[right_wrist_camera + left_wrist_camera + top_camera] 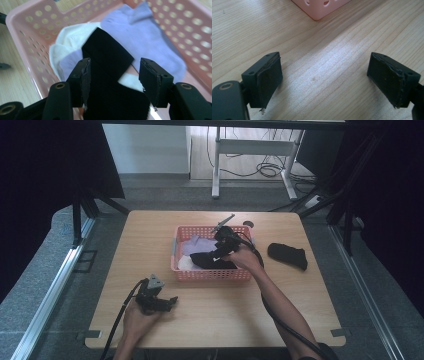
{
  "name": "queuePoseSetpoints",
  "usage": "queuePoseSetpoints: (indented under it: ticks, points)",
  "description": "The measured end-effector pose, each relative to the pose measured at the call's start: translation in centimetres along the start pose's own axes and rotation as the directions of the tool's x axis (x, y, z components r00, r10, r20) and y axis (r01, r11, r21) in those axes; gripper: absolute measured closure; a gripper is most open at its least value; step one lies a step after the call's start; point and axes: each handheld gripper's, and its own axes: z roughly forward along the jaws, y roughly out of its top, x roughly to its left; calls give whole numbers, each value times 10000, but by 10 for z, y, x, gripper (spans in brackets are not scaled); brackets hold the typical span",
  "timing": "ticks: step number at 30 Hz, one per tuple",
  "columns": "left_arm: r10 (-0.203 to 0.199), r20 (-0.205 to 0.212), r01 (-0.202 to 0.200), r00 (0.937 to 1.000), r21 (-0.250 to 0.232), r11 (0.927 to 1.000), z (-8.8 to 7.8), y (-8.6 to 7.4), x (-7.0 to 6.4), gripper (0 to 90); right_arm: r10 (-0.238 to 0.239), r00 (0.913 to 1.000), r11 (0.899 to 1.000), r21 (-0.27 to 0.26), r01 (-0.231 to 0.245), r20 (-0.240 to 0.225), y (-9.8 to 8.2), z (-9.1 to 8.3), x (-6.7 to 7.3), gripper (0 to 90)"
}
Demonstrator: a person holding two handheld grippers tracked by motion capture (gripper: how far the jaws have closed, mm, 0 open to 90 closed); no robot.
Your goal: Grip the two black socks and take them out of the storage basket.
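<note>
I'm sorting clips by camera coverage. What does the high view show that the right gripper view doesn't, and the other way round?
High view alone: the left gripper over bare table, and a second black sock lying right of the basket. Right gripper view alone: the right gripper with its jaws apart astride a black sock, seen close, pads clear of it. Both: the pink basket holding lilac, white and black socks.

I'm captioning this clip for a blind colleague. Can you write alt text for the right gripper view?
A black sock lies between the right gripper's open black jaws, over white and lilac socks in a pink perforated basket.
</note>
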Motion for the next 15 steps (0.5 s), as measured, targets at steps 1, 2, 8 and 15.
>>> queuePoseSetpoints:
  ticks: [1,2,8,15]
  points:
    - [0,0,0,10000,0,10000,0,0,0,125,-48,10000,10000,32,48,-77,2,4,2,435]
    - [3,0,-3,10000,-1,10000,0,0,0,125,-125,9998,9999,72,126,-123,4,8,3,438]
    - [-2,-2,2,10000,-2,10000,0,0,0,124,-363,9978,9990,249,377,-546,13,32,12,443]
    - [-1,0,1,10000,-3,10000,0,0,0,124,-738,9919,9948,616,805,-1033,18,54,20,443]
